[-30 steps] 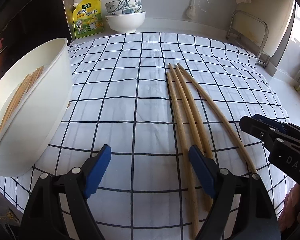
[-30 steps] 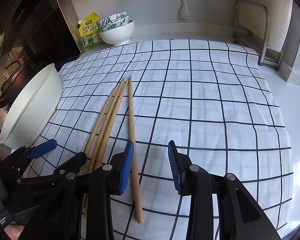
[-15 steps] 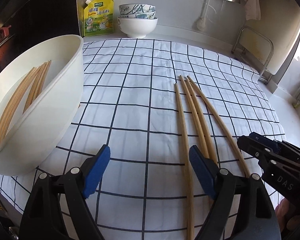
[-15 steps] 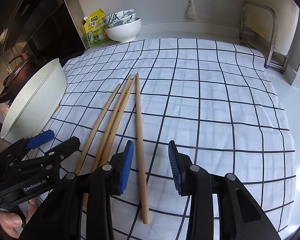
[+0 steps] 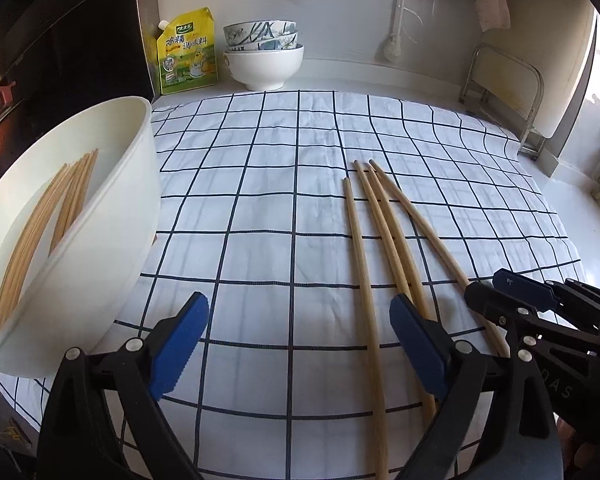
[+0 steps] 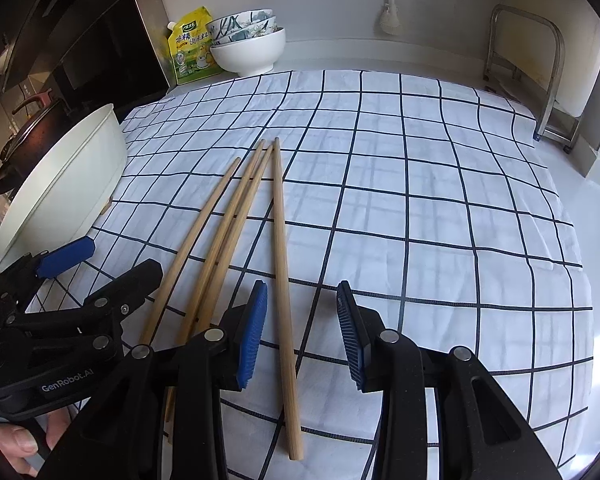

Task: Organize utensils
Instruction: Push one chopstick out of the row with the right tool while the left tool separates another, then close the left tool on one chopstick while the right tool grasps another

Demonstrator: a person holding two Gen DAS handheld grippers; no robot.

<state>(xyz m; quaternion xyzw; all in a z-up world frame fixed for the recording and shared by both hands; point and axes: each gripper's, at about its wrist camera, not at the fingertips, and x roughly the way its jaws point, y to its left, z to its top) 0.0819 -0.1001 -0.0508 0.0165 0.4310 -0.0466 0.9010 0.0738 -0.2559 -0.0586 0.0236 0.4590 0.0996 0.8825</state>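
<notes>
- a kitchen counter (image 5: 580, 216) under a white checked cloth (image 5: 260, 208), tiled wall behind.
- nearest, the left tongs (image 5: 300, 344) gape wide with nothing held; the right tongs (image 6: 302, 332) stand partly open, also holding nothing.
- four loose chopsticks (image 6: 236, 216) lie on the cloth. the rightmost chopstick (image 6: 282, 280) runs between the right tongs' pads, not gripped; the leftmost passes between the left tongs' pads, nearer the right pad.
- left of them, the white bowl (image 5: 112, 248) already holds several chopsticks (image 5: 40, 232), so the sorting looks partly done, with four left.
- farthest back, stacked bowls (image 5: 264, 56) and a yellow pouch (image 5: 186, 56).
</notes>
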